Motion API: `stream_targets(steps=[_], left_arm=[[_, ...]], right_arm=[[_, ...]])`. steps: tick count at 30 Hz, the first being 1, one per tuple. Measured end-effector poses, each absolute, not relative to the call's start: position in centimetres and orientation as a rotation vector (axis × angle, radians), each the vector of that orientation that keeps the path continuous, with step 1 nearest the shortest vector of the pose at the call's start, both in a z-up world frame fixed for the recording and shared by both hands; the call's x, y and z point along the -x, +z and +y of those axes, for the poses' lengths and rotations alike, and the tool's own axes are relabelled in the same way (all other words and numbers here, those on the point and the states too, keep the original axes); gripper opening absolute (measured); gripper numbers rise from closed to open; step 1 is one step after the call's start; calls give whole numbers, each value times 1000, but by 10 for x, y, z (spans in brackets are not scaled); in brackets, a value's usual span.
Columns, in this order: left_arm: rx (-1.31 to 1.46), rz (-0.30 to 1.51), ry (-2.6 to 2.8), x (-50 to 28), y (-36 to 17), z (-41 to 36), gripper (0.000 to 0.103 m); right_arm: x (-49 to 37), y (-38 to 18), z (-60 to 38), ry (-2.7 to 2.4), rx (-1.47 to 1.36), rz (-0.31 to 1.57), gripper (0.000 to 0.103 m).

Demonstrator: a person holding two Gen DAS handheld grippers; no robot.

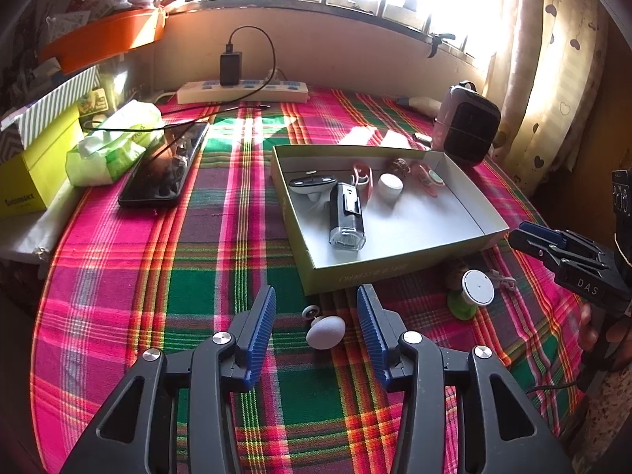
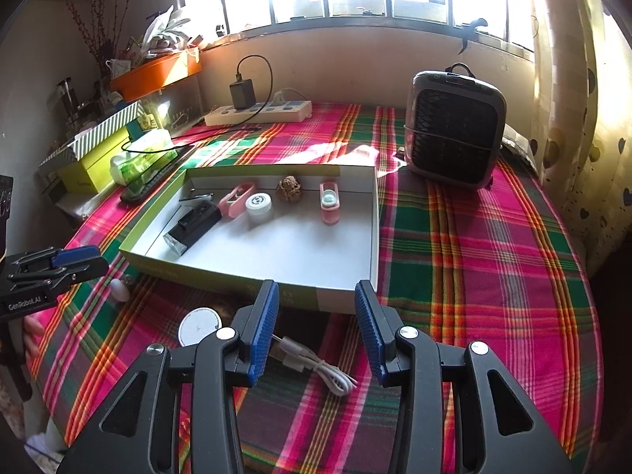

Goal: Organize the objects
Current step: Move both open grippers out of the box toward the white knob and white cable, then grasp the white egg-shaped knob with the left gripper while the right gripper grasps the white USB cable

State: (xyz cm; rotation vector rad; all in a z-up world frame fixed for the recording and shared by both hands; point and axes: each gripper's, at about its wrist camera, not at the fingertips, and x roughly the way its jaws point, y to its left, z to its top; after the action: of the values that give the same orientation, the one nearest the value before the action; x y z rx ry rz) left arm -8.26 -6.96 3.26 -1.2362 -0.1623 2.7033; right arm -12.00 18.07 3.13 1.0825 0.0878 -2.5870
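A shallow open box (image 1: 399, 262) (image 2: 343, 296) lies on the plaid cloth and holds a black flashlight (image 1: 346, 215) (image 2: 193, 223), a white jar (image 1: 390, 187) (image 2: 258, 207), pink clips, a walnut and other small items. My left gripper (image 1: 316, 312) is open, its fingers on either side of a white egg-shaped knob (image 1: 326, 331) on the cloth. My right gripper (image 2: 316, 308) is open above a coiled white cable (image 2: 316, 367). A white round disc on a green base (image 1: 476, 288) (image 2: 199, 326) stands in front of the box.
A black phone (image 1: 166, 166), a green tissue pack (image 1: 114, 142), a yellow box (image 1: 35, 173) and a power strip (image 1: 241, 93) lie at the left and back. A small heater (image 2: 454, 126) stands at the right rear. The table edge curves close on both sides.
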Motion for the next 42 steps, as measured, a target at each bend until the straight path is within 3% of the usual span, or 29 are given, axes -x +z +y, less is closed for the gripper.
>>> stream_targets(steps=[11,15,42], left_arm=[[1285,-163,2659,80,17,-64,42],[1305,-167,2647,81,11,-62,42],[1337,-189,2665,90,2,-62,42]], right_arm=[[111,14,193,-2575,-1138,88,42],[109,9,193,-2559,-1148,112,49],[109,-8,172,-2442,-1208,190,49]])
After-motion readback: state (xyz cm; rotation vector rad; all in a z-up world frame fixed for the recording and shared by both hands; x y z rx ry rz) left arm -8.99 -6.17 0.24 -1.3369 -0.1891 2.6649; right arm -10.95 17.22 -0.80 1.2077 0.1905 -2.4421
